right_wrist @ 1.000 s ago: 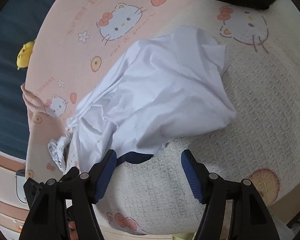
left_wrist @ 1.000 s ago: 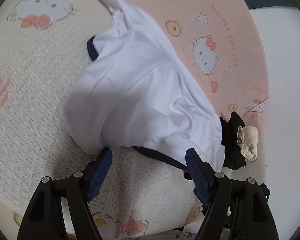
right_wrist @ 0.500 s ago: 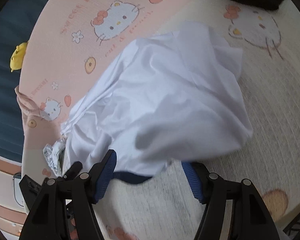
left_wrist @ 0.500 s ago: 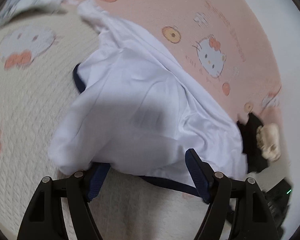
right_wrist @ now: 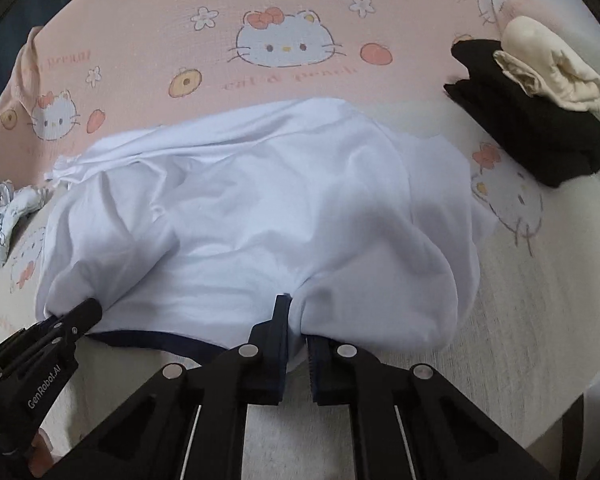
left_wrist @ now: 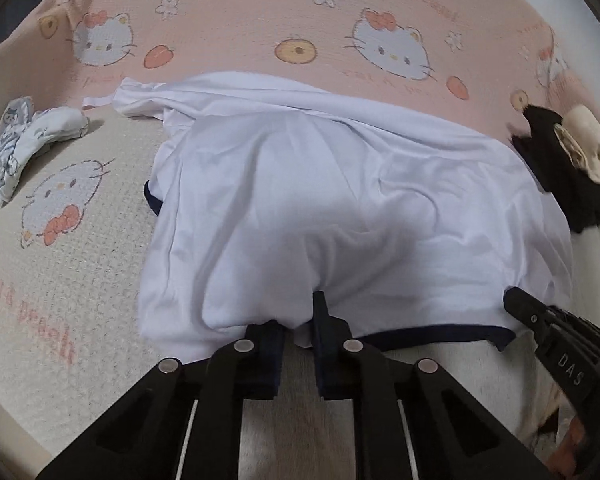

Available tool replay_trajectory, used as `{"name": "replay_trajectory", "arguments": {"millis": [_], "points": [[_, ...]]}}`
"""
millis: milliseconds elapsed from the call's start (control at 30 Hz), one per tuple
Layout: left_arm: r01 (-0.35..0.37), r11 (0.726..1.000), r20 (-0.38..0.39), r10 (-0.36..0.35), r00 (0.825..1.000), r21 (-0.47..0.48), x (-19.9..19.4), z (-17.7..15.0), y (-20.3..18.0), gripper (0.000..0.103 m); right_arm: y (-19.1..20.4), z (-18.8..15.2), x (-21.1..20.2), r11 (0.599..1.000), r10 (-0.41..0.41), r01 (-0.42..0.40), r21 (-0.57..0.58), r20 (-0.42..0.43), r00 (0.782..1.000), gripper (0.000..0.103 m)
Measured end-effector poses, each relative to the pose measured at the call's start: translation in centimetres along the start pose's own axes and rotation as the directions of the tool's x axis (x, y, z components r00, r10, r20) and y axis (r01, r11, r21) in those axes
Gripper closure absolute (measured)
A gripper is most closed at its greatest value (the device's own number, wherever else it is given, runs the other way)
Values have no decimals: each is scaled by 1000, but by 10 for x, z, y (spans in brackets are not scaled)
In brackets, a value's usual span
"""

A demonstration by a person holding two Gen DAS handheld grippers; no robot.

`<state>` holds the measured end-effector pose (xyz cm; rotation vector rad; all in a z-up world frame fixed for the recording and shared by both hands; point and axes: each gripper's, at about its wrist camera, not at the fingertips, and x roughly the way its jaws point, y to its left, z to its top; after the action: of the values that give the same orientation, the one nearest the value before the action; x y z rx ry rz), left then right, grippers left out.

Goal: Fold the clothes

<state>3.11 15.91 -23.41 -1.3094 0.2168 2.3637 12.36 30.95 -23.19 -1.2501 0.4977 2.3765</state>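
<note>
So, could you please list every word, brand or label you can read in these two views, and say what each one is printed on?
"Sweet Dream": pink blanket, beside its cat faces.
"cat & peach": the same blanket, under the big cat face, soft but legible.
"GenRobot.AI": left gripper, on its side, right wrist view.
"DAS": right gripper, on its side, left wrist view.
Pink lettering at the cream blanket area's left edge: too blurred and cut off to read.
White shirt: no text visible.
</note>
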Motion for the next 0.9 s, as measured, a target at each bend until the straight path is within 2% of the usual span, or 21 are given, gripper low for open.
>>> {"name": "replay_trajectory", "arguments": {"millis": [100, 200, 367, 567, 733, 767, 800, 833, 900], "points": [[20, 999, 4, -21, 1000, 40, -12, -4, -5, 94, -11, -2, -16, 998, 53, -53, 46, 2, 999, 98], [72, 996, 0, -72, 997, 44, -29, -15, -2, 94, -26, -4, -30, 991, 100, -100, 86, 7, 995, 98], [123, 992, -20, -123, 992, -17, -36, -30, 8, 94, -46, -9, -27, 969, 163, -156, 191, -23, 986, 98], [171, 981, -27, -175, 984, -96, -40, -39, 22, 94, -45, -15, -34, 966, 192, -185, 180, -18, 981, 98], [271, 932, 26, -273, 962, -239, -52, -35, 42, 93, -47, -19, -39, 955, 228, -225, 191, 6, 974, 95], [288, 923, 24, -292, 956, -254, -53, -33, 44, 92, -48, -20, -42, 954, 228, -227, 198, 18, 973, 92], [286, 922, 20, -291, 956, -261, -55, -31, 46, 91, -50, -20, -45, 949, 234, -237, 209, 38, 971, 75], [284, 921, 16, -290, 957, -268, -57, -29, 48, 85, -51, -19, -46, 943, 243, -249, 219, 56, 968, 54], [279, 922, 28, -282, 959, -267, -61, -29, 50, 51, -57, -17, -48, 928, 263, -279, 246, 97, 960, 41]]}}
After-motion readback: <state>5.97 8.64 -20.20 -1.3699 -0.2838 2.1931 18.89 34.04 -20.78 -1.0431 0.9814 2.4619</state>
